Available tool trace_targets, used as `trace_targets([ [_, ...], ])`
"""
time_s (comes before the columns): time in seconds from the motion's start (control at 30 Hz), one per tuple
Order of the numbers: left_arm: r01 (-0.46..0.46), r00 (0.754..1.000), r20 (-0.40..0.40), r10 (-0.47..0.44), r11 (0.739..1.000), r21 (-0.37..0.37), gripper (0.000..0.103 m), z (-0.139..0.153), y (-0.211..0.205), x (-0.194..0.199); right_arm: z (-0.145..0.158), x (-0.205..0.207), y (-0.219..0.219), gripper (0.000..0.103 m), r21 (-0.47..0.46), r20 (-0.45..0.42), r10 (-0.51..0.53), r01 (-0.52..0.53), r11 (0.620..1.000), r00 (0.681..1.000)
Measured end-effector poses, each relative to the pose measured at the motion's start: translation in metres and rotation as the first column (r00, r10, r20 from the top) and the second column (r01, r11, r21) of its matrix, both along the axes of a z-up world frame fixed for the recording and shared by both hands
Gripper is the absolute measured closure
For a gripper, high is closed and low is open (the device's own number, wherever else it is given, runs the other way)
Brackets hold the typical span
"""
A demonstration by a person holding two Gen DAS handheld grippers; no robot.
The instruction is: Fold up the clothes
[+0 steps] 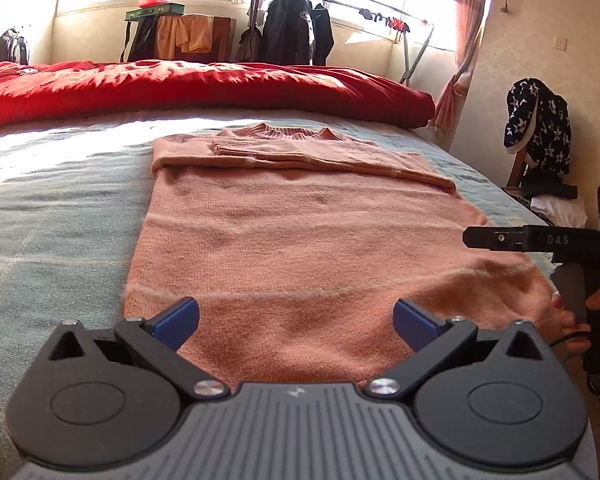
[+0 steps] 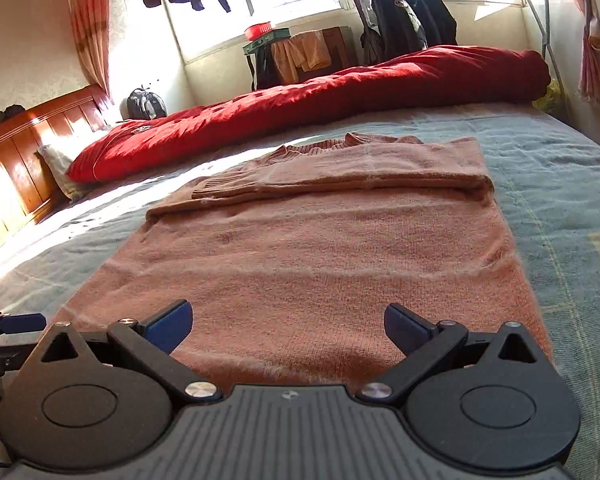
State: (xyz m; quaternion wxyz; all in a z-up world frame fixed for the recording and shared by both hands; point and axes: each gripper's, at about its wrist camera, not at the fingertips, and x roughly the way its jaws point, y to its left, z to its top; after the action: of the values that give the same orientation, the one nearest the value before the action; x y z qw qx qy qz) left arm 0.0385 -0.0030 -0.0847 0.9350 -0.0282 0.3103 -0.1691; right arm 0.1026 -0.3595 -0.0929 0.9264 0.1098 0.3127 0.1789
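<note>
A pink knitted sweater lies flat on the blue-grey bedspread, collar away from the cameras and both sleeves folded across the chest. The left gripper hovers over the near hem, jaws spread wide and empty; the right gripper does likewise, though whether either touches the fabric is hard to judge. A rolled red quilt lies beyond the collar.

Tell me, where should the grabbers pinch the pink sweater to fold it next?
Probably the two near corners of the bottom hem of the pink sweater, coming in low from the near bed edge. Its sleeves are already folded across the chest, the hem lies flat and closest, and both sets of jaws are open above it.
</note>
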Motion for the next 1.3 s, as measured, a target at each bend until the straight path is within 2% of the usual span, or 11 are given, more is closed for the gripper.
trace_targets([
  [0.07, -0.009, 1.0, 0.001, 0.009, 1.0, 0.007, 0.001, 0.001, 0.001, -0.003, -0.013, 0.007, -0.014, 0.0, 0.016, -0.064, -0.042, 0.044, 0.999, 0.997],
  [0.23, -0.019, 1.0, -0.003, 0.019, 0.999, 0.046, 0.001, -0.001, 0.0, -0.006, -0.013, -0.027, -0.054, 0.0, 0.098, -0.04, -0.063, 0.067, 0.993, 0.997],
  [0.47, 0.128, 0.991, 0.021, -0.131, 0.988, 0.091, 0.001, 0.0, -0.037, -0.014, -0.012, -0.083, -0.107, 0.0, 0.285, -0.068, -0.1, 0.115, 0.952, 0.993],
  [0.57, 0.183, 0.982, 0.027, -0.188, 0.976, 0.114, 0.001, 0.0, -0.053, -0.019, -0.015, -0.097, -0.126, 0.0, 0.315, -0.065, -0.157, 0.17, 0.934, 0.985],
  [0.77, 0.244, 0.969, 0.009, -0.247, 0.963, 0.116, 0.001, -0.004, -0.071, -0.028, -0.04, -0.093, -0.156, 0.0, 0.476, -0.144, -0.156, 0.206, 0.855, 0.977],
  [0.87, 0.281, 0.957, 0.026, -0.289, 0.945, 0.165, 0.001, -0.005, -0.082, -0.035, -0.047, -0.093, -0.158, 0.0, 0.538, -0.151, -0.122, 0.185, 0.822, 0.981],
  [0.9, 0.298, 0.949, 0.039, -0.311, 0.933, 0.201, 0.001, -0.006, -0.087, -0.039, -0.046, -0.094, -0.157, 0.0, 0.54, -0.15, -0.111, 0.175, 0.823, 0.982],
  [0.97, 0.335, 0.922, 0.078, -0.379, 0.883, 0.329, 0.001, -0.013, -0.102, -0.049, -0.044, -0.098, -0.156, 0.0, 0.547, -0.154, -0.087, 0.158, 0.822, 0.984],
  [1.07, 0.363, 0.868, 0.118, -0.482, 0.778, 0.513, 0.001, -0.024, -0.124, -0.065, -0.039, -0.108, -0.154, 0.0, 0.554, -0.155, -0.045, 0.125, 0.823, 0.987],
  [1.17, 0.372, 0.791, 0.149, -0.594, 0.66, 0.653, 0.001, -0.036, -0.142, -0.083, -0.032, -0.121, -0.154, 0.0, 0.53, -0.148, -0.036, 0.11, 0.841, 0.988],
  [1.3, 0.378, 0.687, 0.158, -0.709, 0.534, 0.756, 0.001, -0.056, -0.161, -0.101, -0.03, -0.133, -0.155, 0.0, 0.521, -0.146, -0.039, 0.111, 0.846, 0.989],
])
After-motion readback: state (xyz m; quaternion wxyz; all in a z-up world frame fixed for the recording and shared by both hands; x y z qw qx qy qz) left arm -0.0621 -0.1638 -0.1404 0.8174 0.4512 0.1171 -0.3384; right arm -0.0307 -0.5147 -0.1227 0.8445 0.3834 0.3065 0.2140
